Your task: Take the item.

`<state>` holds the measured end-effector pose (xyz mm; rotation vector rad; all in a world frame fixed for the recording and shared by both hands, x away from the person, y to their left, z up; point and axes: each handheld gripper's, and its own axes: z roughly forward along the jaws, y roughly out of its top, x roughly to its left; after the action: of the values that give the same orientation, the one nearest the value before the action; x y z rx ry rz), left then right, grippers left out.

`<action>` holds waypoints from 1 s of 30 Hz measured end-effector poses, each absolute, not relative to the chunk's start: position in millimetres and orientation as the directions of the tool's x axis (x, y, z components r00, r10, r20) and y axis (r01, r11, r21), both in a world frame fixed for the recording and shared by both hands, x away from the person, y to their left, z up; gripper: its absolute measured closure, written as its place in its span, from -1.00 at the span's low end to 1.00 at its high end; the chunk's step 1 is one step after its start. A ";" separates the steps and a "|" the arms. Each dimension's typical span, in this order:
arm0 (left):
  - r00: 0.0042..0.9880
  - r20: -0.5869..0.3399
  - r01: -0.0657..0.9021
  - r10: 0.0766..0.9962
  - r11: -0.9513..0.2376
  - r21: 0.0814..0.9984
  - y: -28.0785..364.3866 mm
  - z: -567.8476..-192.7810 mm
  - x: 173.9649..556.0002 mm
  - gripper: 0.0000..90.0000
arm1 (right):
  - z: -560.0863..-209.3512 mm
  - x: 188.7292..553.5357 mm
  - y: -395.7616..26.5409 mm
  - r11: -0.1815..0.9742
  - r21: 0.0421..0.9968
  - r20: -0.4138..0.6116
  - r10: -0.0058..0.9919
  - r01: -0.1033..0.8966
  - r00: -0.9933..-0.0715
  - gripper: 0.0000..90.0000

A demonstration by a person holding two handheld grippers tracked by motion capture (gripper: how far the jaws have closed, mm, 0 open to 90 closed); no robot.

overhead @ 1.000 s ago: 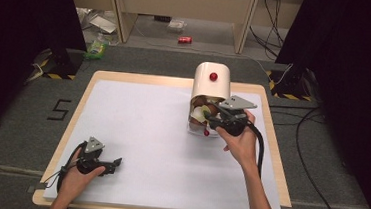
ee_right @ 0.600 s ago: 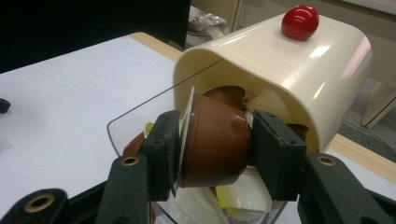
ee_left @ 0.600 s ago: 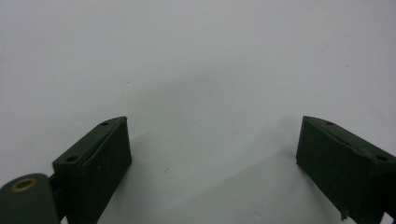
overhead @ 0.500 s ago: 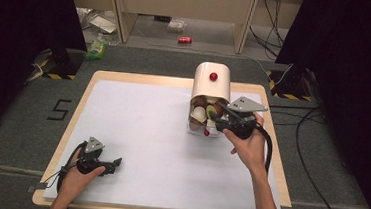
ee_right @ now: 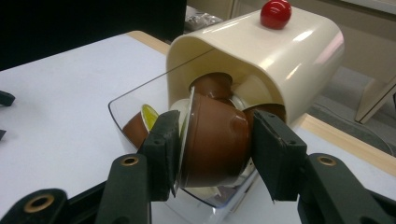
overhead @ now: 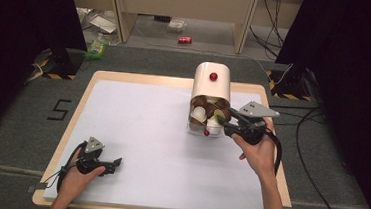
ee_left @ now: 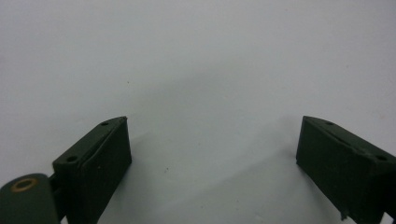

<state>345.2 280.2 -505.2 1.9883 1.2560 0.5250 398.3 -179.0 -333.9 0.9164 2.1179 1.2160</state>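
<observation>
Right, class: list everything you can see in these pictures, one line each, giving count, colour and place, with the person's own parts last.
Table: one, pale wood rim, white top, centre of the high view.
Dispenser: one, cream hood with a red knob and a clear front tray, far right part of the table.
Capsules: several, brown, white and one yellow-green, piled in the dispenser's mouth; exact count unclear.
Brown capsule: one, clamped in the right gripper at the dispenser's mouth.
Red can: one, on the floor beyond the table.
Left gripper: one, black, open, near left of the table.
Right gripper: one, black, shut on the brown capsule.
</observation>
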 end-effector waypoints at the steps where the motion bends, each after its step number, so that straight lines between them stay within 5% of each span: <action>1: 0.444 -0.035 0.604 0.896 -0.270 0.750 280.2 -505.2 345.2 -0.79 | -333.5 397.2 -180.6 0.365 0.883 -0.107 0.769 0.295 -0.630 0.19; 30: 0.444 -0.036 0.605 0.895 -0.270 0.749 280.3 -505.1 345.2 -0.79 | -345.0 379.3 -226.6 0.331 0.878 -0.071 0.804 0.346 -0.591 0.18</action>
<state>345.2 280.3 -505.1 1.9886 1.2562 0.5234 379.3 -226.6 -345.0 1.0063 2.0982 1.2018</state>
